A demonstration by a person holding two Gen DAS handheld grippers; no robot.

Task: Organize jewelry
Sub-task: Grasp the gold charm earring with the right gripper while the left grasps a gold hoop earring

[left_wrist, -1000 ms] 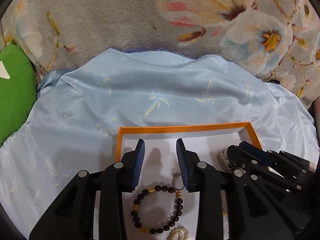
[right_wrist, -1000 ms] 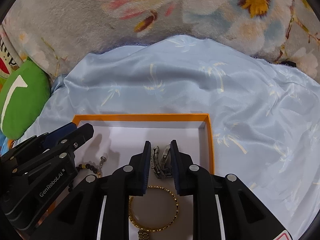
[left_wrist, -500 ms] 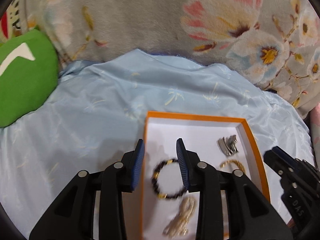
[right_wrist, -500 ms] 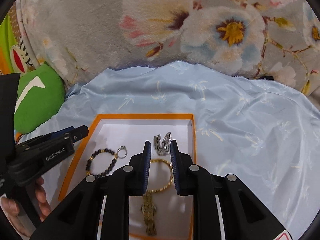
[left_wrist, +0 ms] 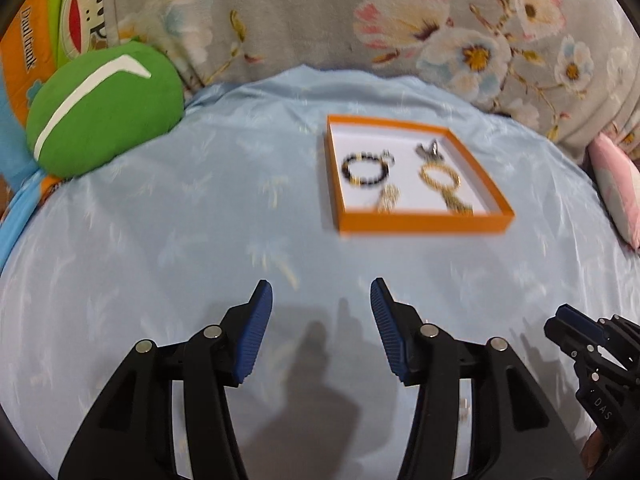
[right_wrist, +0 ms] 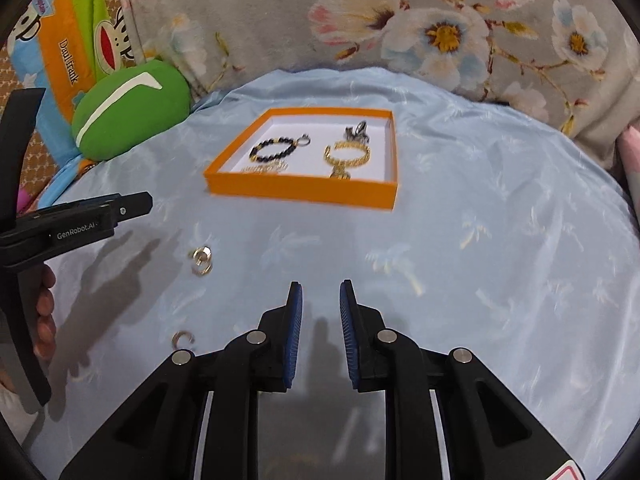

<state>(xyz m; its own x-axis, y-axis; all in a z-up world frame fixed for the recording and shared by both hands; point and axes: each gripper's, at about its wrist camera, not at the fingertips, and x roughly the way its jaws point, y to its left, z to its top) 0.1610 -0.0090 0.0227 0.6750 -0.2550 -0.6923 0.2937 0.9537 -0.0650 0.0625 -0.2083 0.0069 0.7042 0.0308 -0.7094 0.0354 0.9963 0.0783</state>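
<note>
An orange-rimmed white tray (left_wrist: 424, 224) (right_wrist: 300, 192) lies on the light blue cloth. It holds a dark bead bracelet (left_wrist: 365, 168) (right_wrist: 275, 149), a gold bangle (left_wrist: 440, 174) (right_wrist: 347, 155), a silver piece (left_wrist: 430, 150) (right_wrist: 357, 131) and gold chains. Two small gold rings (right_wrist: 201, 262) (right_wrist: 182, 338) lie loose on the cloth, to the left in the right wrist view. My left gripper (left_wrist: 321, 300) is open and empty, well short of the tray. My right gripper (right_wrist: 321, 300) is empty with its jaws a narrow gap apart.
A green cushion (left_wrist: 104, 108) (right_wrist: 130, 110) and a cartoon-print bag (right_wrist: 60, 60) sit at the back left. A floral blanket (left_wrist: 360, 20) runs along the back. A pink cushion (left_wrist: 618, 192) lies at the right. The blue cloth (left_wrist: 160, 240) covers the surface.
Both grippers have pulled back from over the tray toward the near side. The left jaws have opened wider. The whole tray and two loose rings have come into view.
</note>
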